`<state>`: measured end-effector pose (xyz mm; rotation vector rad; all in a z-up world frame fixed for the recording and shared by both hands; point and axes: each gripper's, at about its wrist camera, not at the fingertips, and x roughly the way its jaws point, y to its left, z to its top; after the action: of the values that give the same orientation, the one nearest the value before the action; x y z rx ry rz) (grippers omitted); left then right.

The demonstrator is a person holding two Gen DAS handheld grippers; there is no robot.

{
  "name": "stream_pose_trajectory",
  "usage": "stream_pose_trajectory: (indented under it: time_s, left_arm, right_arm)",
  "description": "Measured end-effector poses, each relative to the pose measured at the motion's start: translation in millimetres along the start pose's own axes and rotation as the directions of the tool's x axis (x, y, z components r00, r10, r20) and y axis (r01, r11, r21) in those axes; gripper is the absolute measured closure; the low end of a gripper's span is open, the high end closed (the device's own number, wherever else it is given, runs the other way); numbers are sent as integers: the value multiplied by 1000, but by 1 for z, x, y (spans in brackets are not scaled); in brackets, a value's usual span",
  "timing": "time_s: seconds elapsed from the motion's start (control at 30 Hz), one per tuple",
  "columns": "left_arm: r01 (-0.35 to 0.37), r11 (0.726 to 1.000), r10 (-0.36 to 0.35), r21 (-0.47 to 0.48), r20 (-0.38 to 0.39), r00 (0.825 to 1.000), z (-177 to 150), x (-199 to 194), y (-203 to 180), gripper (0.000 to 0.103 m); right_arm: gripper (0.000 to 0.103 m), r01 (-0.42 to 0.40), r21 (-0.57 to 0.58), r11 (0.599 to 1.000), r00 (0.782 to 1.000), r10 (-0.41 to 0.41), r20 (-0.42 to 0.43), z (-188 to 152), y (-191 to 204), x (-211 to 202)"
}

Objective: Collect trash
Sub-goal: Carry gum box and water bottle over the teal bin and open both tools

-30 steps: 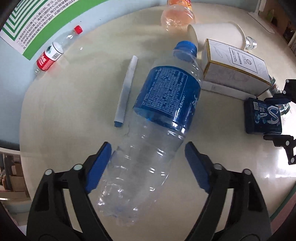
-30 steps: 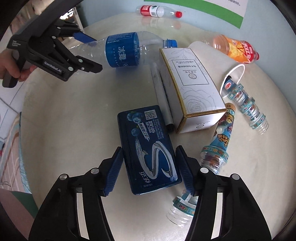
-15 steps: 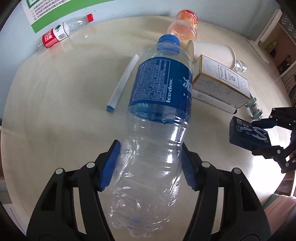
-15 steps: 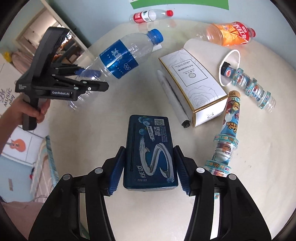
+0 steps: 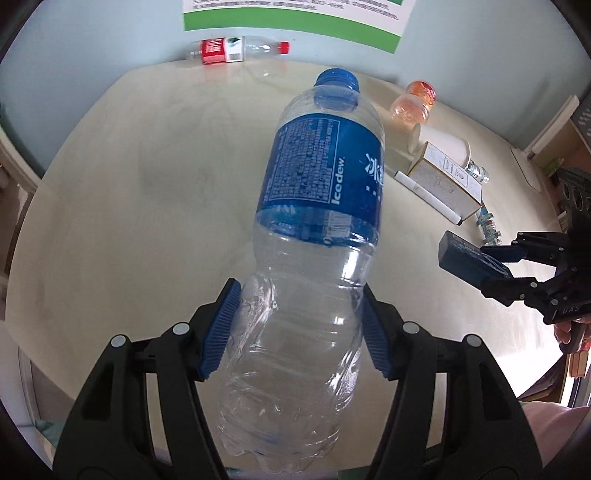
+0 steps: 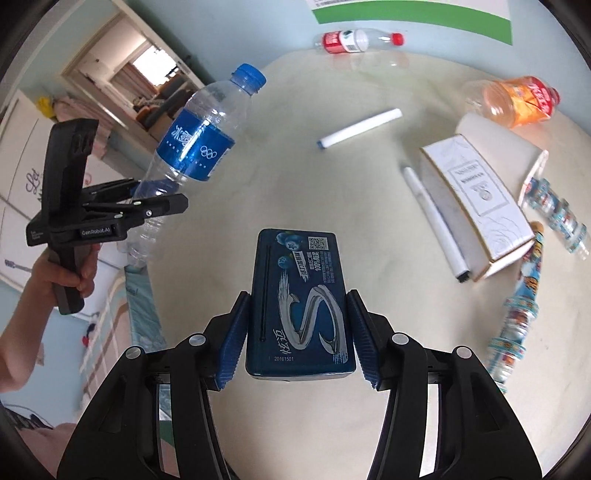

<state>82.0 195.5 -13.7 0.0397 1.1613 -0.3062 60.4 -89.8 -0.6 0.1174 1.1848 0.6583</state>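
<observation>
My left gripper is shut on the lower body of an empty clear water bottle with a blue label and blue cap, held up off the round cream table. The same bottle and left gripper show at the left of the right wrist view, gripped by a person's hand. My right gripper is shut on a dark blue gum box, lifted above the table. In the left wrist view that box sits in the right gripper at the far right.
On the table lie a red-label bottle, an orange soda bottle, a white carton, a paper cup, two white markers, and small stacked bottles. A wall with a green-edged poster stands behind.
My left gripper closed on the water bottle and lifted it off the table, rolling it more upright. My right gripper closed on the gum box and raised it.
</observation>
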Motion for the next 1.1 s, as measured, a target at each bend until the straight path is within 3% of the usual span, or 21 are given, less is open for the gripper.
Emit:
stream_pose_trajectory:
  time_s: [0.2,0.4,0.6,0.77,1.0,1.1]
  left_arm:
    - [-119,980,123,-160,16,992,-64,-42,47,43]
    - [-222,903,237,-367,-3,971,-145,-80,95,43]
    - [-298,774,314,-558,-70,947,-241,-112,129,43]
    - [-321,665,318,-675,-133,939,-316,-124,150,43]
    - [-307,510,223,-803,-221,950,-418,-87,169,43]
    - [-311,472,165,-825,-264,950,-458,-54,178,43]
  right_arm:
    - [50,-108,-155,982,993,100,-62,20,69,35]
    - [50,-232,-311,921,965,178,-194,20,167,90]
    - [50,-353,-429,832,917,217,-334,-1,259,137]
    - [50,-437,-470,767,866,218,-449,-29,329,181]
    - [50,-487,-478,731,789,133,-600,-83,399,261]
    - [50,-487,-457,745,749,87,-657,-109,418,309]
